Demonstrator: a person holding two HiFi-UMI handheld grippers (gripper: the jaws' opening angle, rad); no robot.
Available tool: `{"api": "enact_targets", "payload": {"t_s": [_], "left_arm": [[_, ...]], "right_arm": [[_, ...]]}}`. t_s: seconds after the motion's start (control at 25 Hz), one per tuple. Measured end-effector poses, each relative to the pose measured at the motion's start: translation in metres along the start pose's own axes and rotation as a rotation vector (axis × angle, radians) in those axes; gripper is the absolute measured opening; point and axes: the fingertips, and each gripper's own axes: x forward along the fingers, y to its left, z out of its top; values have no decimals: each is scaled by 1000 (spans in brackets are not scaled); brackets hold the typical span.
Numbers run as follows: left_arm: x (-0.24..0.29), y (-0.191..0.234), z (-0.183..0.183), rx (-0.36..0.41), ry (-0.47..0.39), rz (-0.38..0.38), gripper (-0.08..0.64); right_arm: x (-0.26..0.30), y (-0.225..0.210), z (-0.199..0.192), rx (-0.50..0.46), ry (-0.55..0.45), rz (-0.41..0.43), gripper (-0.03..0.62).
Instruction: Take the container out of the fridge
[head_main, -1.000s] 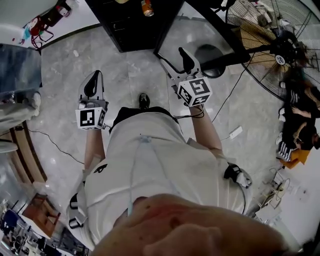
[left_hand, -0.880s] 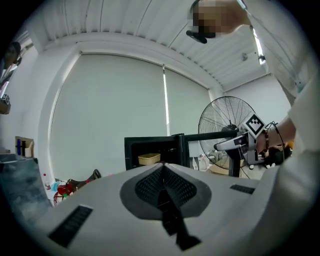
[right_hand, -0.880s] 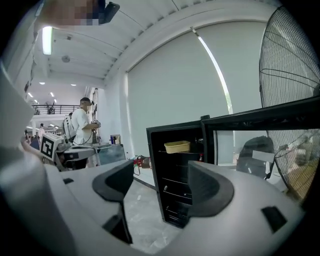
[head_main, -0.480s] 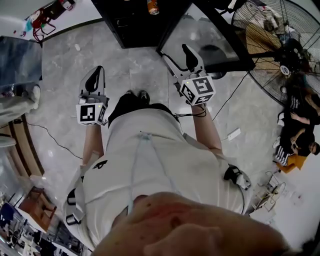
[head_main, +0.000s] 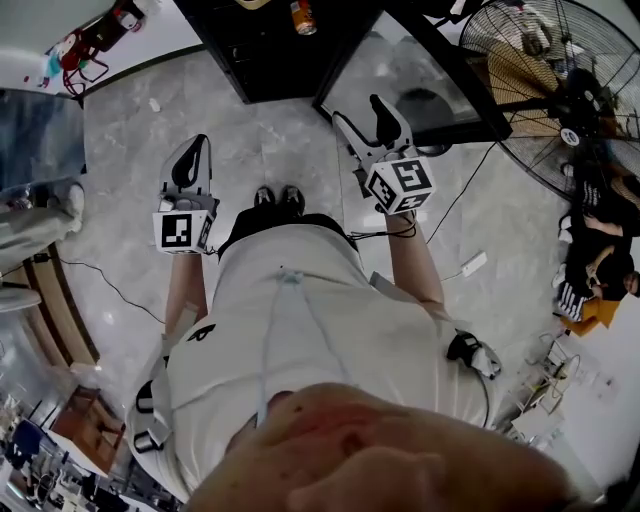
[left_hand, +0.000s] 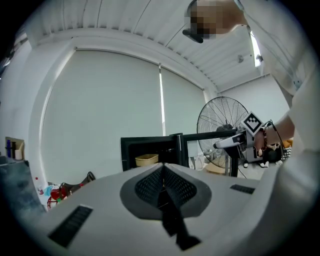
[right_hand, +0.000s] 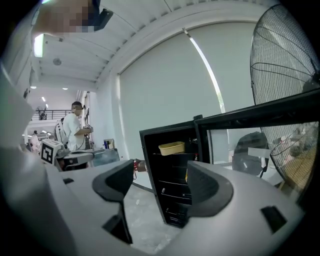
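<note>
A black fridge (head_main: 270, 50) stands open on the floor ahead, its glass door (head_main: 420, 70) swung to the right. A beige container (right_hand: 172, 148) sits on its top shelf, also seen as the beige container (left_hand: 146, 160) in the left gripper view. An orange can (head_main: 301, 17) rests on a lower shelf. My left gripper (head_main: 190, 150) is shut and empty, well short of the fridge. My right gripper (head_main: 365, 120) is open and empty, near the door's front edge. Both point at the fridge: left gripper (left_hand: 163, 185), right gripper (right_hand: 160, 185).
A large floor fan (head_main: 560, 80) stands right of the door. A person sits at the far right (head_main: 600, 260). A power strip (head_main: 470, 265) and cables lie on the grey floor. A table (head_main: 35, 140) is at the left; someone in white (right_hand: 75, 130) stands beyond it.
The person's feet have come together under the body. The right gripper has drifted slightly right; the left has risen a little. Both jaws keep their state.
</note>
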Motion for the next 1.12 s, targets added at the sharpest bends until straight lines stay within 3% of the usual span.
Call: {"api": "enact_targets", "payload": {"t_s": [0.32, 0.56, 0.76, 0.92, 1.12], "left_arm": [[-4, 24, 6, -3, -35, 3, 9], [-5, 38, 5, -10, -36, 8, 9], [2, 46, 4, -13, -39, 12, 9], [7, 50, 7, -1, -52, 10, 9], [6, 58, 8, -6, -42, 25, 9]], "right_arm": [[13, -4, 18, 79, -54, -11, 325], [39, -6, 25, 54, -58, -14, 326], [68, -8, 40, 71, -65, 38, 325], [96, -8, 52, -47, -38, 52, 325], [124, 6, 65, -368, 15, 55, 327]]}}
